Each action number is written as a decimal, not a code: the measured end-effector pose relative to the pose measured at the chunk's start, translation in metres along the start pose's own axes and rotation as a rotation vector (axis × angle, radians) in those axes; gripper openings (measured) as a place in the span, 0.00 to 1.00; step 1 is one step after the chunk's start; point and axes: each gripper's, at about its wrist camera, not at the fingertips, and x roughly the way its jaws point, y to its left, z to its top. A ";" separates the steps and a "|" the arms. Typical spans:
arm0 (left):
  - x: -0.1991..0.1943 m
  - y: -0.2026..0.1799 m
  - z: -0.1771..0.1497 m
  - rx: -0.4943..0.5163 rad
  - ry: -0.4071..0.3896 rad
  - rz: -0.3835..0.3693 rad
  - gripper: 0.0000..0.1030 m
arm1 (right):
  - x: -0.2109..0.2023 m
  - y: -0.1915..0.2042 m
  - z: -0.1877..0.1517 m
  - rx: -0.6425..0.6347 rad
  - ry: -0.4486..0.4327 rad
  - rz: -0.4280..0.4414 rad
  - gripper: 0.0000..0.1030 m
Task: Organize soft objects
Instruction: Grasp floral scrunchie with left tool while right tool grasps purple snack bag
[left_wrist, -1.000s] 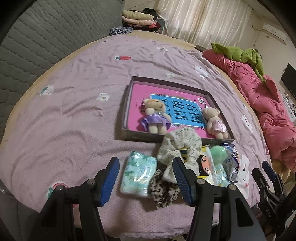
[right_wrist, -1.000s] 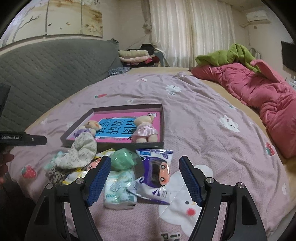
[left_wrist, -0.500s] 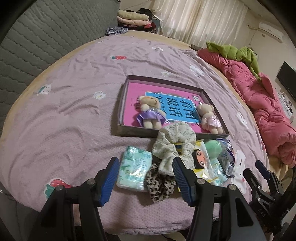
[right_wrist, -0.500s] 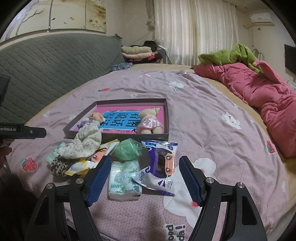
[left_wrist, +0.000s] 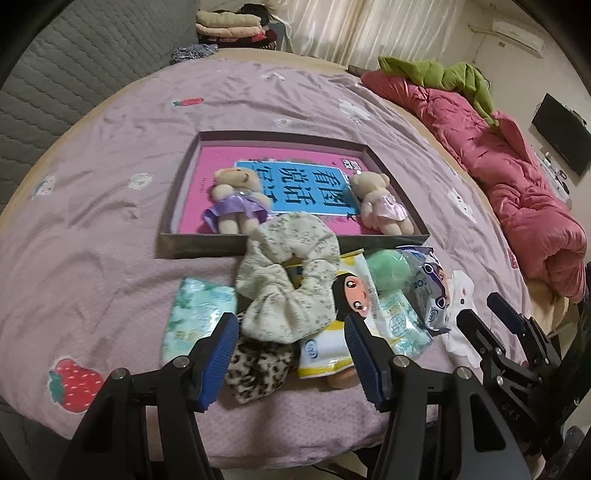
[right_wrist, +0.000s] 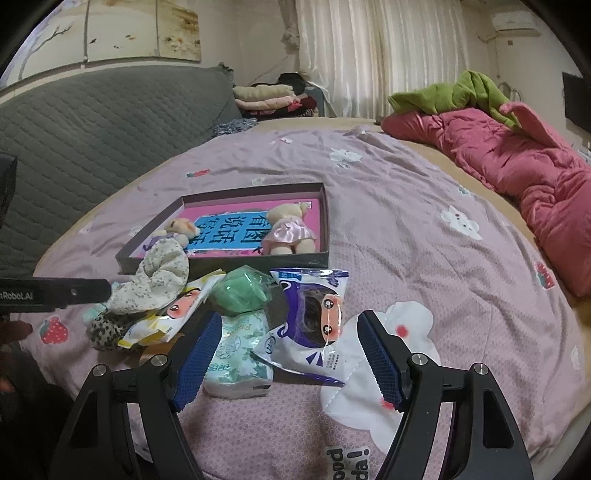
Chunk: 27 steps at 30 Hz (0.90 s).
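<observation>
A shallow grey box (left_wrist: 199, 245) (right_wrist: 225, 265) on the bed holds a pink book and two teddy bears, one in purple (left_wrist: 236, 205) and one in pink (left_wrist: 380, 206) (right_wrist: 290, 232). In front lie a cream scrunchie (left_wrist: 288, 280) (right_wrist: 155, 277), a leopard scrunchie (left_wrist: 258, 365), tissue packs (left_wrist: 199, 314) (right_wrist: 240, 350), a yellow cartoon packet (left_wrist: 347, 306), a green soft ball (left_wrist: 388, 271) (right_wrist: 242, 291) and a purple cartoon packet (right_wrist: 314, 325). My left gripper (left_wrist: 290, 356) is open and empty over the scrunchies. My right gripper (right_wrist: 288, 360) is open and empty over the purple packet.
The lilac bedsheet (left_wrist: 110, 184) covers a round bed. A red quilt (right_wrist: 517, 173) with a green cloth on it lies at the right. A grey quilted headboard (right_wrist: 92, 122) is at the left, folded clothes (right_wrist: 266, 96) behind.
Both grippers have drawn nearer to the pile and dropped a little. The objects have not moved. Both stay open.
</observation>
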 end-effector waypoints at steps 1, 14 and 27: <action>0.004 -0.001 0.001 -0.001 0.006 0.004 0.58 | 0.001 -0.001 0.000 0.003 0.002 0.000 0.75; 0.043 -0.001 0.016 -0.028 0.054 0.038 0.58 | 0.026 -0.015 -0.003 0.058 0.060 0.011 0.75; 0.066 0.012 0.025 -0.080 0.081 0.045 0.58 | 0.072 -0.033 -0.002 0.113 0.129 -0.013 0.75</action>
